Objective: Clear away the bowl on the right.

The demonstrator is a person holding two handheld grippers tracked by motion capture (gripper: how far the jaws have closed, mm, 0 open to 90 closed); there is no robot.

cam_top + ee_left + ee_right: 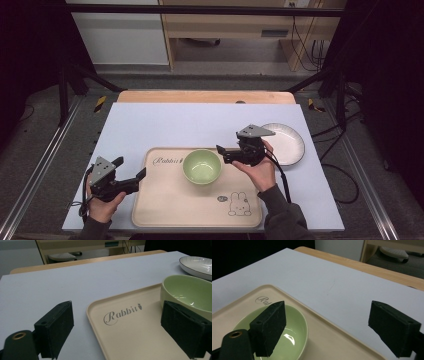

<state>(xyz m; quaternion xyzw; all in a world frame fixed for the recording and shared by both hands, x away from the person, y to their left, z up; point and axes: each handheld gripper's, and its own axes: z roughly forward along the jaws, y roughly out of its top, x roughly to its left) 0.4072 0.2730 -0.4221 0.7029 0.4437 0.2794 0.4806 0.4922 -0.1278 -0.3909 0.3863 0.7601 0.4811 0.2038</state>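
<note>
Nearest me, my left tool (134, 176) sits spread at the tray's (165, 210) edge — "Rabbit" printed on it. The green bowl (201, 166) rests on the tray; my right tool (223, 152) spread beside it, pinching nothing — white plate (287, 142) beyond.

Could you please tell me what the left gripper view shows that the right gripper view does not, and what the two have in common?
Left gripper view alone: the white plate beyond the bowl, and the tray's full "Rabbit" lettering. Right gripper view alone: the bowl's inside seen from above, with a long run of the tray's far rim against the bare mat. Both: the green bowl standing on the beige tray, the pale mat and the wooden table edge.
</note>
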